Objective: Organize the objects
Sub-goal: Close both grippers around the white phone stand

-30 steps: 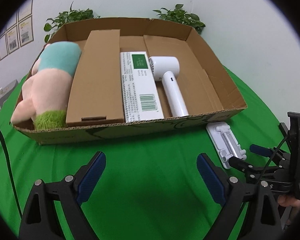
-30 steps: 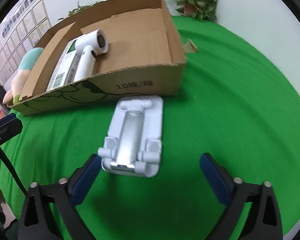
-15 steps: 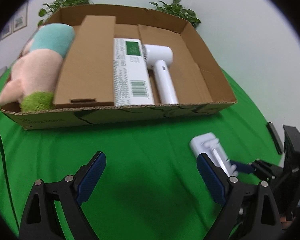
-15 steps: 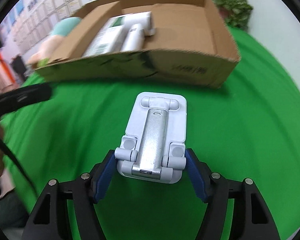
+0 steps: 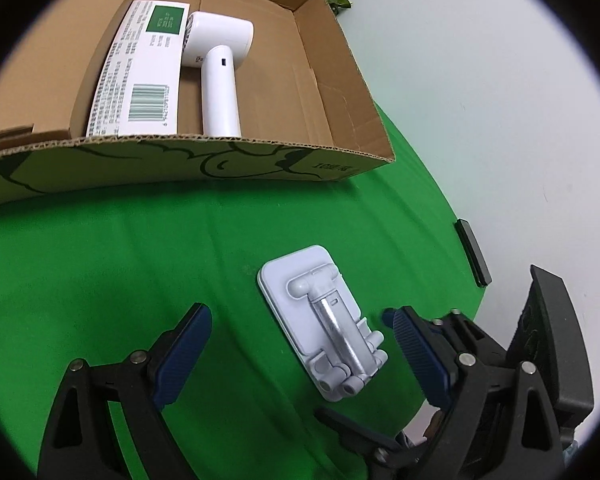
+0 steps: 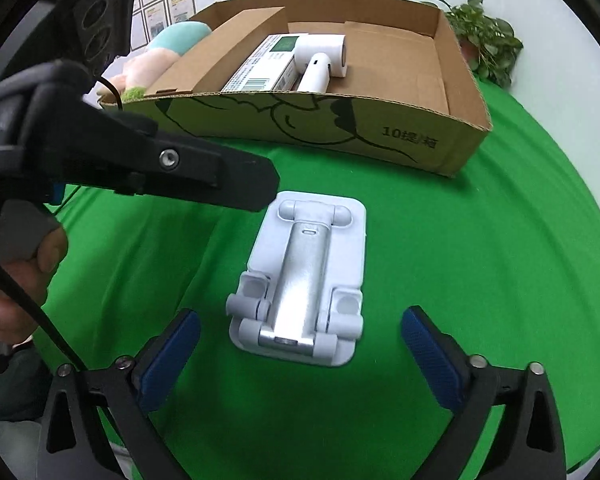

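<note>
A white folded phone stand [image 5: 324, 324] [image 6: 304, 284] lies flat on the green cloth in front of a shallow cardboard box [image 5: 236, 160] [image 6: 420, 136]. The box holds a white hair dryer [image 5: 220, 64] [image 6: 320, 60], a white and green carton [image 5: 140, 68] [image 6: 268, 64], a brown cardboard box [image 6: 228, 44] and a plush toy [image 6: 160, 52]. My left gripper [image 5: 300, 356] is open, its fingers on either side of the stand. My right gripper [image 6: 300, 352] is open just behind the stand, empty. The left gripper's body [image 6: 140, 160] crosses the right wrist view.
The green cloth [image 6: 480, 260] covers the table up to a white wall [image 5: 480, 80]. Potted plants [image 6: 488, 40] stand behind the box. A small black bar [image 5: 472, 252] lies at the cloth's right edge. The right side of the box floor [image 5: 300, 92] is bare.
My right gripper was shut on the phone stand half a second ago; it has opened and let go. My left gripper has moved right and forward, now straddling the stand.
</note>
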`<state>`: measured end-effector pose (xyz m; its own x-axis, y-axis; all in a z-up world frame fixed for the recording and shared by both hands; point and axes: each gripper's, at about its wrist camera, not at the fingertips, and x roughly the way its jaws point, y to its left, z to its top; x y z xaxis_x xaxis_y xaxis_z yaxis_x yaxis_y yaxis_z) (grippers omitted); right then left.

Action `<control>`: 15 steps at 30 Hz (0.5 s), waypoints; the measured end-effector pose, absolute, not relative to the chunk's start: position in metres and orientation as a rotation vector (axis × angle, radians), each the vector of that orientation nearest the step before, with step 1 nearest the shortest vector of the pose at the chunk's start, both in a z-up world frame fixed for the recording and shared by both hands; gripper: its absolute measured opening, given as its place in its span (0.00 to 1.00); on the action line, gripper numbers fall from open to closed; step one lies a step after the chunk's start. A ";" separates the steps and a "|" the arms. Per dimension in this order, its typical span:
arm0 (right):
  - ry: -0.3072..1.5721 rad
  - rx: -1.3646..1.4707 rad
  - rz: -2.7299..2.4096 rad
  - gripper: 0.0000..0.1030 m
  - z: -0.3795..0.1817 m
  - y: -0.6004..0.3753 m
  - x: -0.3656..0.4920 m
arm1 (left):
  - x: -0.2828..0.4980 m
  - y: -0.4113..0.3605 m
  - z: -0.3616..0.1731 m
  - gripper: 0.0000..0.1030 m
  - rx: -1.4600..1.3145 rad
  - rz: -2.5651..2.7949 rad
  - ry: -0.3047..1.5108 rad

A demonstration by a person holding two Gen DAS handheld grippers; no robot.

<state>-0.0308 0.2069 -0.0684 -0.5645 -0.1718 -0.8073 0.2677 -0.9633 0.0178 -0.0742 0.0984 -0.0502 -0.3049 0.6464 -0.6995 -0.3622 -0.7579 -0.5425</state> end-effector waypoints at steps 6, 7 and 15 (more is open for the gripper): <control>0.147 1.316 -2.574 0.64 -0.072 0.200 -0.036 | -0.074 0.097 -0.053 0.88 -1.308 2.088 -0.396; 0.125 1.323 -2.569 0.64 -0.072 0.201 -0.035 | -0.074 0.097 -0.053 0.84 -1.306 2.088 -0.393; -0.179 1.337 -2.489 0.64 -0.068 0.217 -0.034 | -0.070 0.104 -0.060 0.68 -1.324 2.030 -0.388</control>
<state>-0.0339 0.2165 -0.0679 -0.5169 -0.3274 -0.7910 0.2107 -0.9442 0.2531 -0.0696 0.1045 -0.0600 -0.2575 0.6756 -0.6908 -0.3734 -0.7290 -0.5737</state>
